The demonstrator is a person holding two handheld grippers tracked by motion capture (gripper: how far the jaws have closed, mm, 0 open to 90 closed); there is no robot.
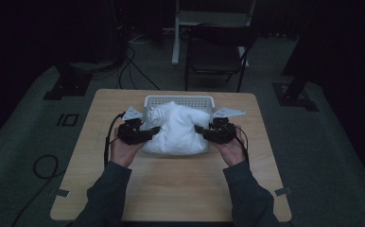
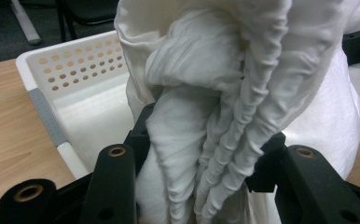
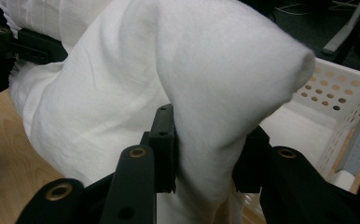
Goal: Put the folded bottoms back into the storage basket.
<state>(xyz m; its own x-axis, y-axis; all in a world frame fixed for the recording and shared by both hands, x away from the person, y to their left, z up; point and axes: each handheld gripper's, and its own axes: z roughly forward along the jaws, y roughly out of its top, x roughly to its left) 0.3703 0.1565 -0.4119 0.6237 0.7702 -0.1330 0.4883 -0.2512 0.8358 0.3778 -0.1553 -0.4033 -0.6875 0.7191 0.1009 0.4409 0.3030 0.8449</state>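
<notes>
White perforated plastic basket (image 1: 179, 100) sitting at far middle of light wooden table (image 1: 171, 184). Bunched white cloth (image 1: 176, 130) lying partly in basket, near part spilling over front rim onto tabletop. Left gripper (image 1: 148, 133) clamping gathered folds at cloth's left side; right gripper (image 1: 200, 130) clamping smooth fold at right (jaws pressing fabric in both gripper views). Basket floor (image 2: 92, 116) beside cloth showing bare.

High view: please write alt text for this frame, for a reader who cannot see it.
A person's two hands hold a left gripper and a right gripper, each clamped on a side of a bunched white cloth at a white perforated basket on a wooden table. A dark chair stands beyond the table on a dim carpeted floor.
</notes>
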